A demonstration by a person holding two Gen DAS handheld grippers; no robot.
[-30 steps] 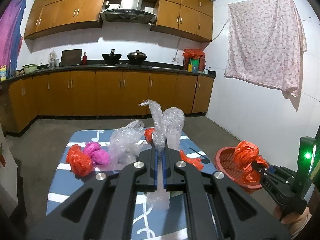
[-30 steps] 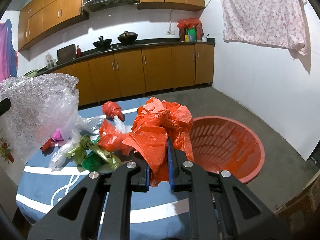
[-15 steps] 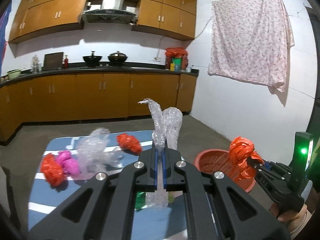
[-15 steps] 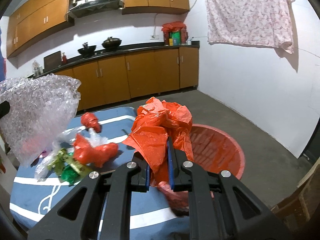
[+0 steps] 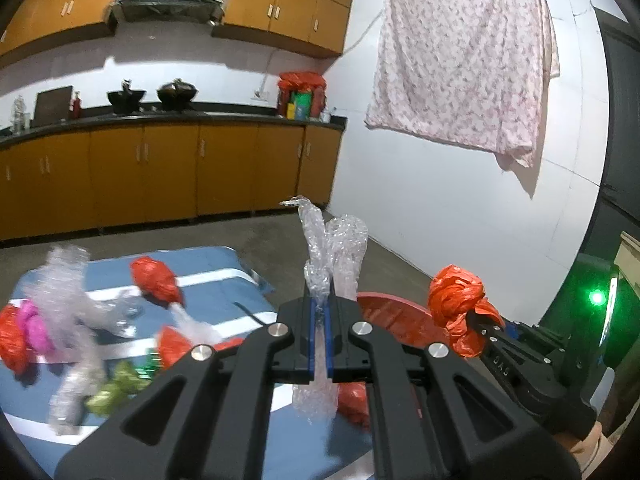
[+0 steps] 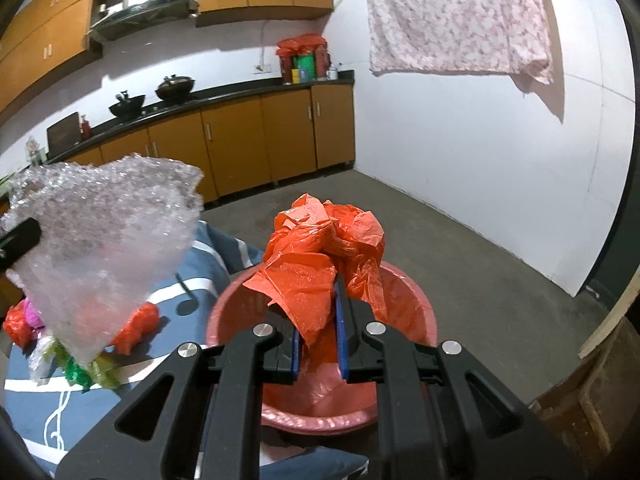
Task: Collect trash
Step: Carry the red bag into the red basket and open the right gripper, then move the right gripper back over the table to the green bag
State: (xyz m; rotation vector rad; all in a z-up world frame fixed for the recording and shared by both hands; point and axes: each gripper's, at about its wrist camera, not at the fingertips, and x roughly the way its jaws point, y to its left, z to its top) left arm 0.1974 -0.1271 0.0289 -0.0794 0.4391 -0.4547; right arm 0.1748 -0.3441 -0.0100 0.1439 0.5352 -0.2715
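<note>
Kitchen: left tongs (image 5: 319, 316) pinch clear bubble wrap (image 5: 334, 248); right tongs (image 6: 319, 322) grip crumpled orange bag (image 6: 320, 248).

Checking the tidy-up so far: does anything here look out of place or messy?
Yes. Crumpled orange bags, a pink bag, green wrappers and clear plastic lie strewn over the blue striped tablecloth, not in the red plastic basin beside it.
</note>
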